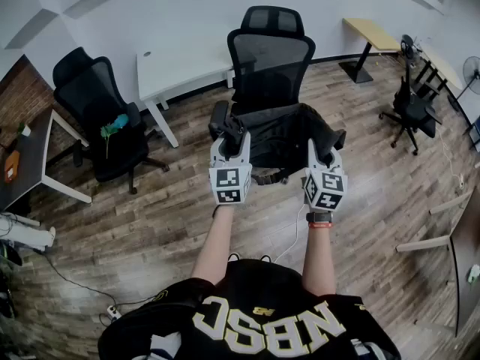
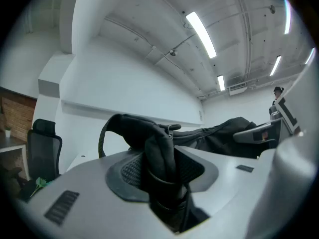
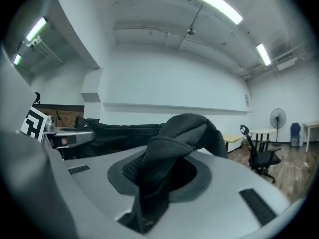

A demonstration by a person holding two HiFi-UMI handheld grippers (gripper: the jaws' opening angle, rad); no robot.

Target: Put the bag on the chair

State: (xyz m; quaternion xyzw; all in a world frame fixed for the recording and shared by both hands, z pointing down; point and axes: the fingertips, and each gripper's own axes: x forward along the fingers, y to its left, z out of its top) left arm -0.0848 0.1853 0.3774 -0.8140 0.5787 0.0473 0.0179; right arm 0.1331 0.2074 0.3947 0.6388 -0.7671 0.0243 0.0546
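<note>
A black bag (image 1: 279,132) is stretched between my two grippers, over the seat of the black mesh office chair (image 1: 270,55). My left gripper (image 1: 232,139) is shut on a bunched fold and strap of the bag (image 2: 160,148) at its left end. At the bag's right end, my right gripper (image 1: 320,153) is shut on a fold of the fabric (image 3: 169,156). In the left gripper view the bag runs off to the right toward the other gripper (image 2: 279,118). Whether the bag's underside touches the seat is hidden.
A second black chair (image 1: 96,107) with a green object (image 1: 114,126) on its seat stands to the left. A white table (image 1: 176,70) is behind, between the chairs. A wooden desk (image 1: 371,34) and a small black chair (image 1: 412,112) are at the right. Cables lie on the wood floor.
</note>
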